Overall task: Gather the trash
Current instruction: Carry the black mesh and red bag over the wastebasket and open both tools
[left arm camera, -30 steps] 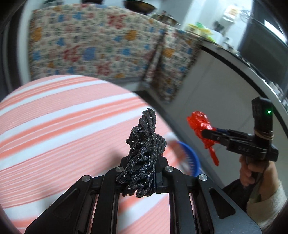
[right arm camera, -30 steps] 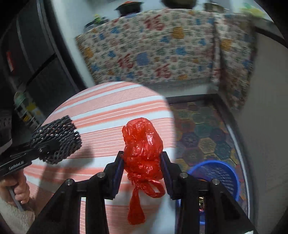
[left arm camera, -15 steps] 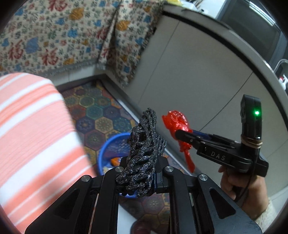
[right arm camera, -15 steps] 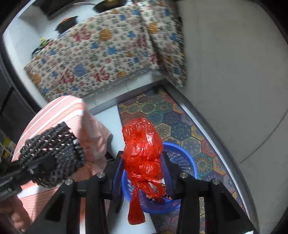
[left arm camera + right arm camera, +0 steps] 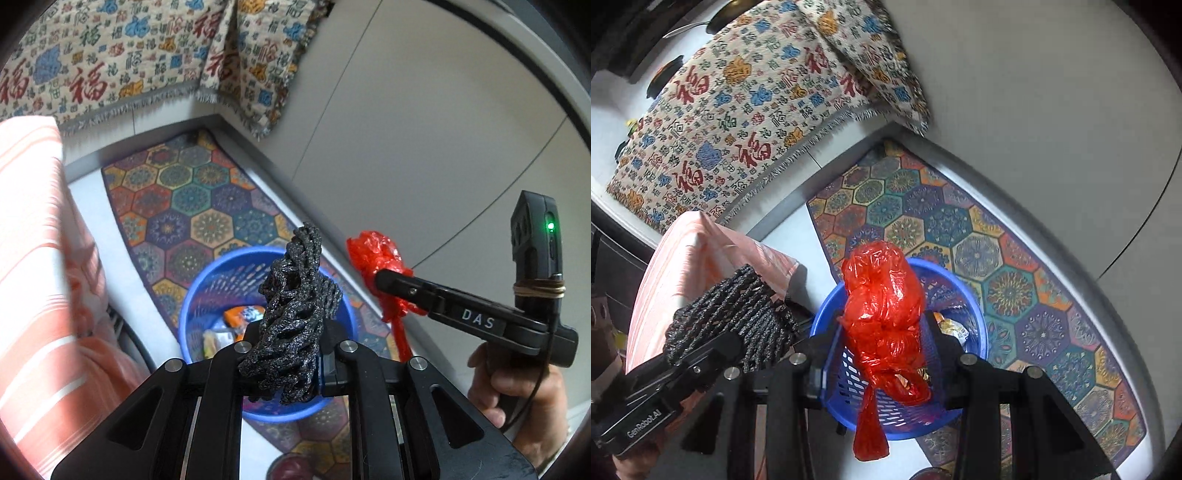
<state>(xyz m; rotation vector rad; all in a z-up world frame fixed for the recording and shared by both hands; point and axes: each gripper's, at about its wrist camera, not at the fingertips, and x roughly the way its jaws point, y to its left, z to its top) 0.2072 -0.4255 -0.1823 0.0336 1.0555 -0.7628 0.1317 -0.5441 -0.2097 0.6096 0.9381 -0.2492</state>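
a: so, what is each gripper carrying?

b: the left gripper has its jaws clamped on a wad of black foam netting, and the right gripper is clamped on a knotted red plastic bag. both bundles hang in the air over the blue basket, which stands on the patterned mat near its long edge by the grey cabinet front.

a: can you see the pads?

b: no, the netting swallows the left fingertips, and the bag bulges over the right ones, its tail dangling below.

a: what's in the basket?

b: some wrappers, one orange, the rest blurred and half behind the netting. the basket's near rim is cut off by the gripper bodies.

a: anything else?

b: a striped orange cloth runs off the left border, and only part of the hand on the right gripper shows.
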